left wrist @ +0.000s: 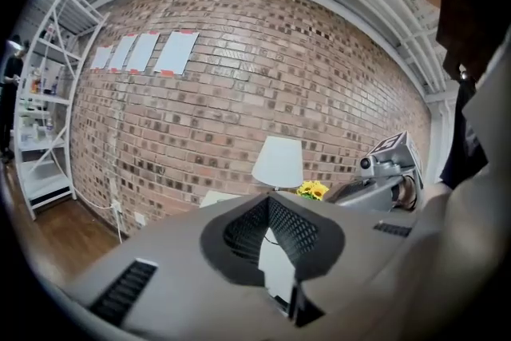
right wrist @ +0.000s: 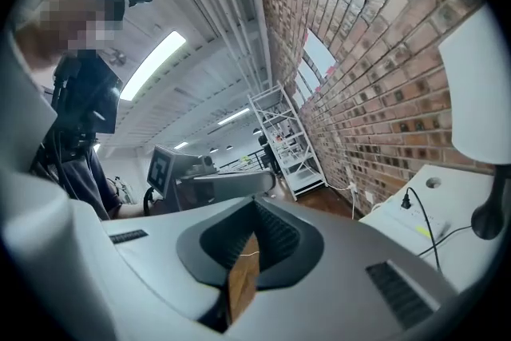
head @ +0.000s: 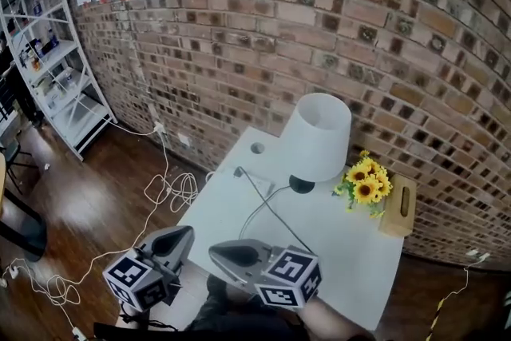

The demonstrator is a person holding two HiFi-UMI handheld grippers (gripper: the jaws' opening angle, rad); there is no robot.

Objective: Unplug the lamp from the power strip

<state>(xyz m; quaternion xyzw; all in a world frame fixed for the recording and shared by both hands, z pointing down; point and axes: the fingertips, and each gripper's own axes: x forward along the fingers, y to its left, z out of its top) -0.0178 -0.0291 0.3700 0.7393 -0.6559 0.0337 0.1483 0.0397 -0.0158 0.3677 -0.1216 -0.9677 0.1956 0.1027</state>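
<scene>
A lamp with a white shade (head: pixel 316 136) and a dark base (head: pixel 302 184) stands at the back of the white table (head: pixel 351 259). Its black cord (head: pixel 267 208) loops forward and back to a plug (head: pixel 239 172) seated in the white power strip (head: pixel 257 183). In the right gripper view the plug (right wrist: pixel 406 200) and the lamp base (right wrist: pixel 487 220) show at the right. Both grippers hover over the table's near edge, well short of the plug. My left gripper (head: pixel 185 234) is shut and empty. My right gripper (head: pixel 215 251) is shut too, nothing in it.
Sunflowers (head: pixel 365 184) and a wooden tissue box (head: pixel 398 208) sit right of the lamp. A brick wall (head: pixel 335 20) runs behind the table. White cables (head: pixel 172 192) lie on the wooden floor at the left, near a white shelf (head: pixel 56 68). A round hole (head: pixel 257 148) marks the table's far corner.
</scene>
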